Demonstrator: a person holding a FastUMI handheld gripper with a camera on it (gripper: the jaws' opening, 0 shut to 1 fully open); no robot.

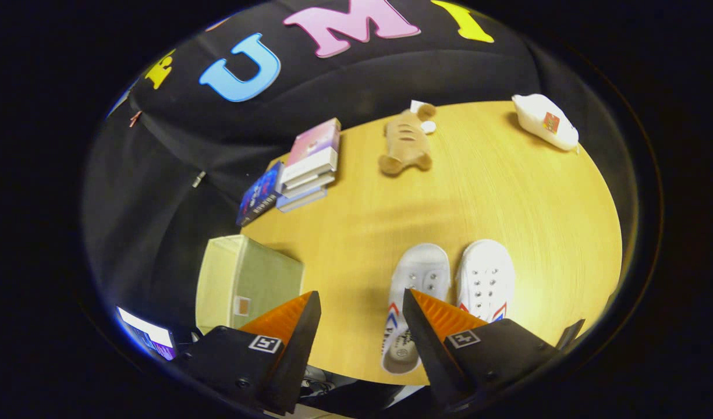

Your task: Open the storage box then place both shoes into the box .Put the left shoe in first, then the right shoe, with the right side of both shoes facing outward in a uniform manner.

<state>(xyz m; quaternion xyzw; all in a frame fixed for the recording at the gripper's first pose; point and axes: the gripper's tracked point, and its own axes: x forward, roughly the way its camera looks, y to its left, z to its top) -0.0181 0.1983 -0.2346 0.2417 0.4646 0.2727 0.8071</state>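
Observation:
Two white canvas shoes stand side by side on the round wooden table [507, 192], toes pointing away from me. The left shoe [417, 285] lies just ahead of my right finger, which covers part of its heel; the right shoe [487, 279] sits beside it, partly behind that finger too. A pale green fabric storage box [245, 282] rests at the table's near-left edge, beyond my left finger; I cannot tell whether it has a lid on. My gripper [361, 302] hovers above the table, open, with bare tabletop between its fingers.
A stack of books [301, 169] lies at the table's far-left edge. A brown plush toy [405, 145] lies at the back, a white pouch [545, 122] at the far right. A lit screen [146, 337] glows below the box.

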